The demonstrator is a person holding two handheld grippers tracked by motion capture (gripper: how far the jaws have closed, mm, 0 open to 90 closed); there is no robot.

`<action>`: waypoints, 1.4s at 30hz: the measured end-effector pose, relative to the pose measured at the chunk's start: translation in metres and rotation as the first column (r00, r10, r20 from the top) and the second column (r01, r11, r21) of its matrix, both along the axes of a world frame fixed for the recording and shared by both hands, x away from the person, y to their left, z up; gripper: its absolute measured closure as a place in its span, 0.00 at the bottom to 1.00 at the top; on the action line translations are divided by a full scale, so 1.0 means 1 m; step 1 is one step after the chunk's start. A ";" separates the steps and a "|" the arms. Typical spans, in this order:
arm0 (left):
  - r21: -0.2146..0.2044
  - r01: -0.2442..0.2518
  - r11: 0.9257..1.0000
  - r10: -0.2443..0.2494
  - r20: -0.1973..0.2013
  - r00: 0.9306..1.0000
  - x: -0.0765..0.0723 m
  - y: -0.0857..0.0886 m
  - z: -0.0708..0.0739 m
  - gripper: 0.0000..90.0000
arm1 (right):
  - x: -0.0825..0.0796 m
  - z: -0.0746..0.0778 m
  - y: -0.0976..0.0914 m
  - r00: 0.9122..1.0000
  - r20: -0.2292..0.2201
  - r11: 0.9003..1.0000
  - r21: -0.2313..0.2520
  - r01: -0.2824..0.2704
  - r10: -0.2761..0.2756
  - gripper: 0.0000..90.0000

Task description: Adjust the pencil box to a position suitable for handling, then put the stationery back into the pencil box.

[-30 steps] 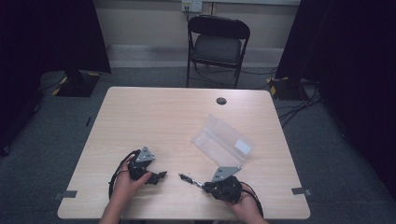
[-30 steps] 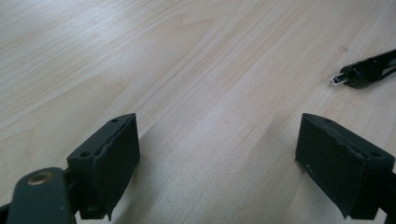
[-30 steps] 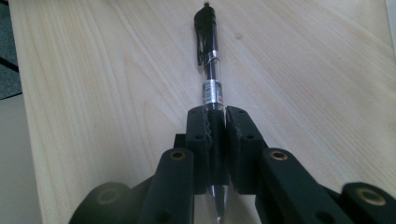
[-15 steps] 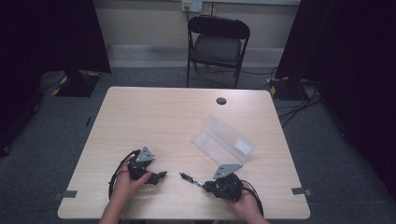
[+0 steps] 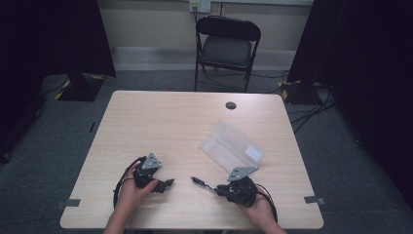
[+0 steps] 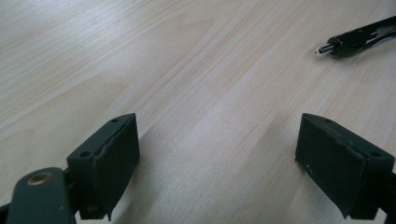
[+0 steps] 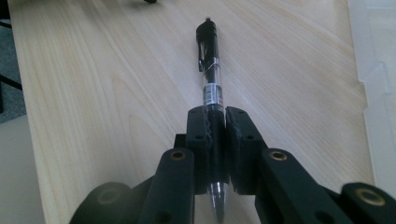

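A black pen (image 7: 209,70) with a clear barrel sticks out ahead of my right gripper (image 7: 217,122), whose jaws are shut on its lower barrel. From above, the pen (image 5: 201,183) points left from the right gripper (image 5: 219,189) near the table's front edge. My left gripper (image 5: 165,184) rests low on the table at the front left, held by a hand, jaws wide apart with nothing between them (image 6: 219,154). The pen's clicker end (image 6: 355,39) lies ahead of it at upper right.
A clear plastic case (image 5: 231,146) lies on the wooden table (image 5: 160,126) behind the right gripper; its edge (image 7: 373,60) shows on the right. A small dark grommet (image 5: 231,105) sits near the far edge. A black folding chair (image 5: 226,46) stands beyond the table.
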State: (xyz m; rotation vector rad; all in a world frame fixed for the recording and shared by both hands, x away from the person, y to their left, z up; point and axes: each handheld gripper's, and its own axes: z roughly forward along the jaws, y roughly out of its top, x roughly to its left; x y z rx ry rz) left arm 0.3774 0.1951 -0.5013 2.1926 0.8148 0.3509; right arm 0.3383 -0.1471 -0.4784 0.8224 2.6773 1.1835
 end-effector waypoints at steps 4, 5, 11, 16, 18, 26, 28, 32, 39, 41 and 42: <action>0.002 0.002 1.000 -0.002 0.000 1.000 0.000 0.000 0.000 0.15 | 0.002 0.001 -0.002 1.000 0.000 1.000 0.002 0.003 -0.003 0.89; 0.000 0.000 1.000 0.000 0.000 1.000 0.000 0.000 0.000 0.15 | 0.002 0.002 -0.002 1.000 -0.004 1.000 0.003 0.006 -0.006 0.89; -0.001 0.000 1.000 0.000 0.000 1.000 0.000 0.000 0.000 0.15 | 0.004 0.004 -0.004 1.000 -0.004 1.000 0.000 0.005 -0.005 0.89; 0.000 0.000 1.000 0.000 0.000 1.000 0.000 0.000 0.000 0.15 | 0.004 0.006 -0.005 1.000 -0.008 1.000 0.004 -0.001 0.001 0.89; 0.000 0.001 1.000 -0.001 0.000 1.000 0.000 0.000 0.000 0.15 | 0.004 0.006 -0.005 1.000 -0.008 1.000 0.004 -0.003 0.003 0.89; -0.001 0.000 1.000 0.000 0.000 1.000 0.000 0.000 0.000 0.15 | 0.004 0.009 -0.004 1.000 -0.005 1.000 0.006 -0.008 0.008 0.89; -0.001 0.000 1.000 0.000 0.000 1.000 0.000 0.000 0.000 0.15 | 0.004 0.010 -0.004 1.000 -0.010 1.000 0.009 -0.009 0.009 0.89; 0.002 0.003 1.000 -0.003 0.000 1.000 0.000 0.000 0.000 0.15 | 0.004 0.013 -0.003 1.000 -0.010 1.000 0.015 -0.021 0.021 0.89; -0.001 0.000 1.000 0.000 0.000 1.000 0.000 0.000 0.000 0.15 | 0.009 0.019 -0.008 1.000 -0.014 1.000 0.030 -0.008 0.008 0.89; 0.000 0.000 1.000 0.000 0.000 1.000 0.000 0.000 0.000 0.15 | 0.011 0.021 -0.011 1.000 -0.013 0.999 0.038 -0.001 0.002 0.89; 0.000 0.000 1.000 0.000 0.000 1.000 0.000 0.000 0.000 0.15 | 0.011 0.022 -0.012 1.000 -0.010 0.999 0.038 0.000 0.000 0.89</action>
